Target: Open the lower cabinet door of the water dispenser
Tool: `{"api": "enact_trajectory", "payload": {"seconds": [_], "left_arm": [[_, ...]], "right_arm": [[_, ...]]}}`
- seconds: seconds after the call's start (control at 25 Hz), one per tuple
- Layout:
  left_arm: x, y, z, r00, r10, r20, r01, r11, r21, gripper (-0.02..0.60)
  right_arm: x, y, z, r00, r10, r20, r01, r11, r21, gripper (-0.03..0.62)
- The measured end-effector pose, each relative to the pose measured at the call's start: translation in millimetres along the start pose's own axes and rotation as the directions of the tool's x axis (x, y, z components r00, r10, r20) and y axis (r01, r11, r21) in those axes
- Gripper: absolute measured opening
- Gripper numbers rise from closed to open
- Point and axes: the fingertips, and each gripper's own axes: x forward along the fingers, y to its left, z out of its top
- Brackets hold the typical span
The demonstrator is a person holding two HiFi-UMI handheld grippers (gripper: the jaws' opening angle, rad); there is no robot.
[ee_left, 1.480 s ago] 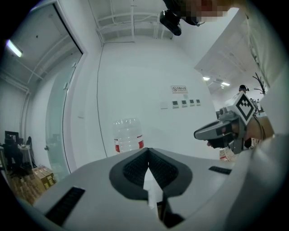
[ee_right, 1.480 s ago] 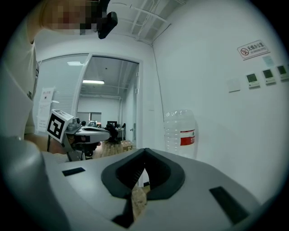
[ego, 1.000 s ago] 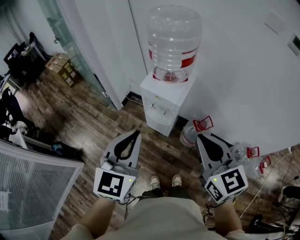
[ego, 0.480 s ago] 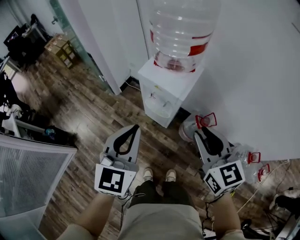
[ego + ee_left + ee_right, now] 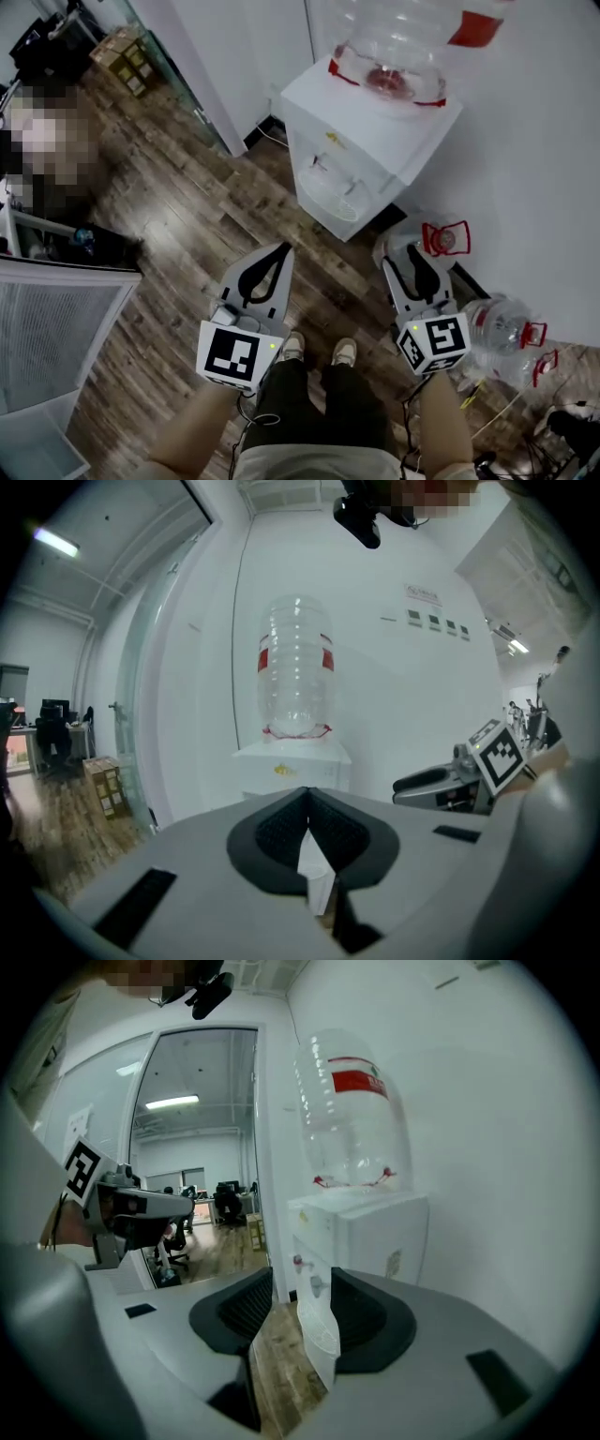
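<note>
The white water dispenser (image 5: 375, 131) stands against the wall with a clear bottle (image 5: 394, 42) on top, and its taps (image 5: 323, 164) face me. The lower front shows only as a white strip between the jaws in the left gripper view (image 5: 316, 878) and the right gripper view (image 5: 317, 1335). My left gripper (image 5: 280, 249) is shut, tips meeting, empty, short of the dispenser. My right gripper (image 5: 406, 253) is opening, with a gap between its pads and nothing held. Both point at the dispenser from a distance.
Empty bottles with red handles (image 5: 442, 238) (image 5: 506, 326) lie on the wood floor right of the dispenser, close to my right gripper. A glass partition (image 5: 178, 66) and cardboard boxes (image 5: 127, 52) are at the left. A white mesh panel (image 5: 47, 328) stands at lower left. My shoes (image 5: 319, 349) are below.
Both grippers have come down and the view has closed in on the dispenser. The right gripper's jaws, shut a second ago, now stand apart. The left jaws stayed shut.
</note>
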Motion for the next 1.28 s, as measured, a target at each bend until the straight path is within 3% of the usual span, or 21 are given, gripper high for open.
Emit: {"api": "enact_trajectory", "payload": {"seconds": [0.36,0.6,0.72,1.04,1.28], "left_arm": [[64.9,12.2,-137.4,0.999,-0.025,-0.037,0.026,0.999,0.029,0.006],[98.4,9.3,-221.8,0.996,-0.088,-0.013,0.088,0.995,0.050,0.006],[115.2,12.4,-261.4,0.996,-0.082,-0.031,0.084,0.994,0.072,0.006],[147.5,20.2,-340.3,0.996,-0.087,0.003,0.087,0.994,0.069,0.006],[171.9,35.5,-393.0,0.997,-0.073,-0.024,0.073,0.997,0.012,0.006]], "right_arm": [[83.0,-24.8,-128.7,0.998,0.006,-0.056,-0.006,1.000,-0.013,0.235],[126.4,-37.7,-208.7,0.995,-0.050,-0.083,0.047,0.998,-0.041,0.251],[152.2,-41.6,-240.6,0.995,-0.051,-0.090,0.048,0.998,-0.042,0.261],[199.8,-59.9,-317.7,0.989,-0.057,-0.140,0.038,0.990,-0.137,0.294],[236.9,-90.0,-352.9,0.992,-0.059,-0.112,0.055,0.998,-0.036,0.341]]}}
